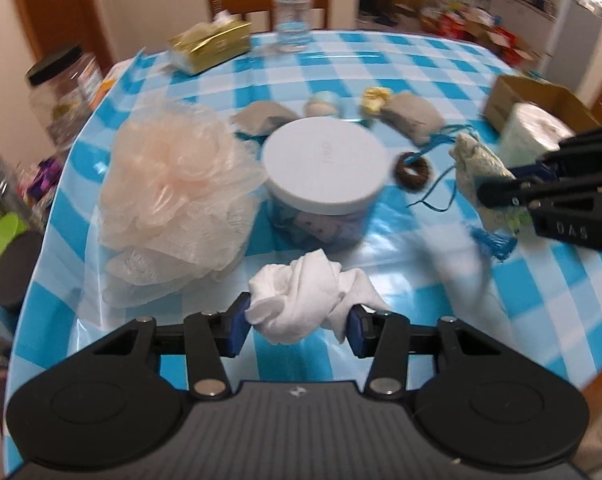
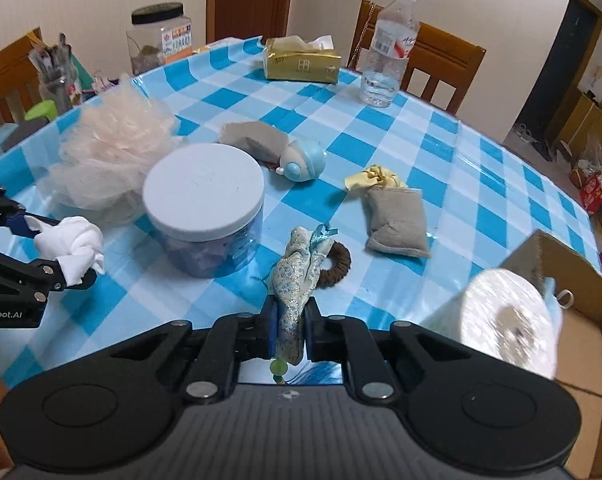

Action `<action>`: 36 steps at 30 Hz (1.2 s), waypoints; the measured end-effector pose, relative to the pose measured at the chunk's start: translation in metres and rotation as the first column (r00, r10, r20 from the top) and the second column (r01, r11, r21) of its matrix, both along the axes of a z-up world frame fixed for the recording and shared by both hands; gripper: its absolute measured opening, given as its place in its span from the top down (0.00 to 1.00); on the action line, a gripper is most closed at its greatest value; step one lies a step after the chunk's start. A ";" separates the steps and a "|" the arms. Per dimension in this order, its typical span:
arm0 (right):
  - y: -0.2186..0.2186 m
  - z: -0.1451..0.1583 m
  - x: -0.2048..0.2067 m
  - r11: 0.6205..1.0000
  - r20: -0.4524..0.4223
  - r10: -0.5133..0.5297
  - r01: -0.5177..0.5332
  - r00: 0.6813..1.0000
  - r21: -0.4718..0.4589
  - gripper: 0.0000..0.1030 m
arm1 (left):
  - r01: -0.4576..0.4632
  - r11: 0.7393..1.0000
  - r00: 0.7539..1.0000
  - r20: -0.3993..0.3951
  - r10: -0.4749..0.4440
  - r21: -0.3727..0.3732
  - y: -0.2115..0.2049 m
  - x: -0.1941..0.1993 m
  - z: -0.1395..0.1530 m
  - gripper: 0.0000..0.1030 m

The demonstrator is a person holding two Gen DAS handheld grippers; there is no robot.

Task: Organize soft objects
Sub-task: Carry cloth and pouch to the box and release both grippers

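White cloth (image 1: pixel 301 300) fills left gripper (image 1: pixel 297 320) jaws — right gripper (image 2: pixel 289 330) jaws pinch brocade sachet (image 2: pixel 301 272).

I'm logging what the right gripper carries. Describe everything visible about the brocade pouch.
The pouch is a small drawstring sachet of pale cream fabric with a blue-green speckled, woven-looking pattern. Its neck is tied with a teal ribbon bow, and a green bead with a blue tassel hangs from the other end. The right gripper is shut on its lower part, the blue pads pinching it so it stands roughly upright, neck pointing away. It is held over the checked tablecloth; whether it touches the brown ring behind it is unclear.
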State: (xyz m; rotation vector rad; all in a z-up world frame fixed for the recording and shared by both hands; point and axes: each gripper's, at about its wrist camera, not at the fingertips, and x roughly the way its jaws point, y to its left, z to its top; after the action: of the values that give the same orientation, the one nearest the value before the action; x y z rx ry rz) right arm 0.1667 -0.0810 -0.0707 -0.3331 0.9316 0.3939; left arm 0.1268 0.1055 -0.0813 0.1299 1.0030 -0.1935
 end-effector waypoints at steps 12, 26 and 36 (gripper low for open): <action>-0.066 0.056 -0.071 0.992 0.034 -0.125 0.125 0.992 0.018 0.85 | 0.278 0.960 0.960 -0.008 -0.278 -0.007 -0.052 -0.022 0.045 0.55; -0.219 0.075 -0.068 0.970 0.113 -0.243 0.244 0.963 0.002 0.85 | 0.398 0.916 0.916 0.084 -0.393 -0.055 -0.204 -0.008 0.081 0.55; -0.278 0.056 -0.024 0.972 0.133 -0.235 0.236 0.963 0.012 0.53 | 0.379 0.924 0.919 0.134 -0.371 -0.041 -0.279 0.017 0.087 0.55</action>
State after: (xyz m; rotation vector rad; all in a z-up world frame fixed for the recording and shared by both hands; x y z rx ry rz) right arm 0.1426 -0.3592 -0.0148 -0.2453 0.8291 0.1488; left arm 0.1440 -0.1731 0.0056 0.2714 0.8394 -0.5639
